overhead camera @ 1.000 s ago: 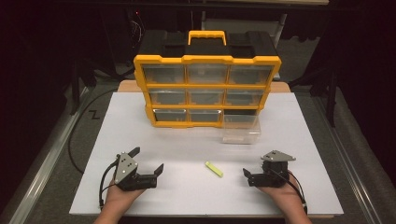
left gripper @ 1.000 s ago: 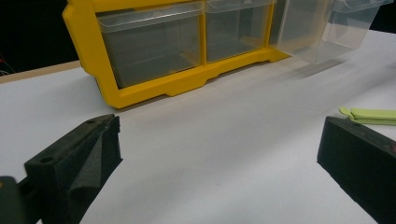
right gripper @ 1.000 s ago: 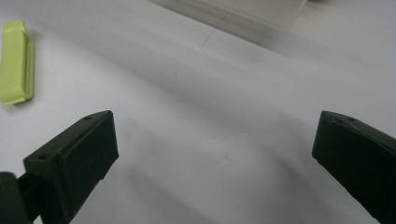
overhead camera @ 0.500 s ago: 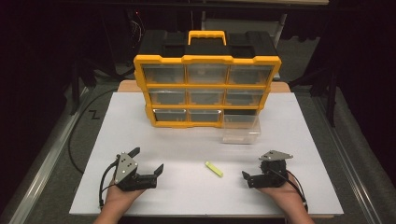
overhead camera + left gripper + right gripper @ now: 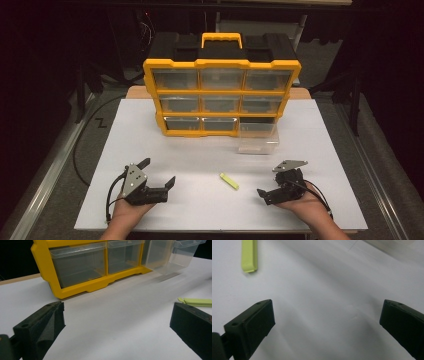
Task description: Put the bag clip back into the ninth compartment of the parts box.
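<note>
**Operator:** One small thing on the board matters right now: the yellow-green strip (image 5: 229, 181). It lies flat on the white board (image 5: 200, 150), between my two grippers, a little nearer the right one. Well ahead of it the clear drawer (image 5: 258, 136) stands pulled out of the bottom right slot of the yellow organizer (image 5: 222, 97).

**Spotter:** Which hand takes it?

**Operator:** I judge the right. The right gripper (image 5: 272, 192) has its jaws spread wide, nothing between them, and in the right gripper view the strip (image 5: 249, 255) sits up and to the left of the gap, so I'm not lined up yet.

**Spotter:** And the left?

**Operator:** The left gripper (image 5: 157, 175) rests low on the board, jaws wide apart too and empty. In its own view the strip (image 5: 196, 301) shows just past the right-hand jaw. I'd keep it parked unless the strip skids.

**Spotter:** What does a clean grab need?

**Operator:** Swing the right gripper until the strip runs across the gap, one jaw on each long edge. It's thin and flat, so I think the tips must come right down to the board before I close, or they'll pass over it. Close slowly; a nudge from one jaw could flick it away.
</note>
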{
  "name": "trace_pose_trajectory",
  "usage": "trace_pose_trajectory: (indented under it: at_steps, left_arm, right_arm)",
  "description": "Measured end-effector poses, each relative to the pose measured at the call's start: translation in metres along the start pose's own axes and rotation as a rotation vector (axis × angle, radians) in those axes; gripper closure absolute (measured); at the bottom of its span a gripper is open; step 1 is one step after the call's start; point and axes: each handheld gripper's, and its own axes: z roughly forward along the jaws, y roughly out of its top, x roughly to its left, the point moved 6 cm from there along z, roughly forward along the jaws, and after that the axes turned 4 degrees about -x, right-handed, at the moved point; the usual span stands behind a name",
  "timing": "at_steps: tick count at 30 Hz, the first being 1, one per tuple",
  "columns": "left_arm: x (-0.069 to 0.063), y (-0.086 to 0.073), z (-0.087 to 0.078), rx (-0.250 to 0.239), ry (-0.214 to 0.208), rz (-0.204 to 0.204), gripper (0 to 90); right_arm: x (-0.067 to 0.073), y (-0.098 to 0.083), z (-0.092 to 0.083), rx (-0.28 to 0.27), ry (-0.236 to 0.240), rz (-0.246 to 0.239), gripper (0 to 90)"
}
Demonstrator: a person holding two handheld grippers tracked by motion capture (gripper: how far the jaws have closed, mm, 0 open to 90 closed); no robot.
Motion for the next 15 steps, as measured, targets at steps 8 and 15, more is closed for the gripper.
trace_pose_trajectory:
  at_steps: [8,15]
  left_arm:
    - [0.0,0.0,0.0,0.002,-0.001,0.003,0.3]
    - [0.0,0.0,0.0,0.002,-0.002,0.003,0.3]
  right_arm:
    - [0.007,-0.003,0.002,0.07,0.02,-0.083,1.3]
    - [0.016,-0.001,0.003,0.101,0.052,-0.144,1.5]
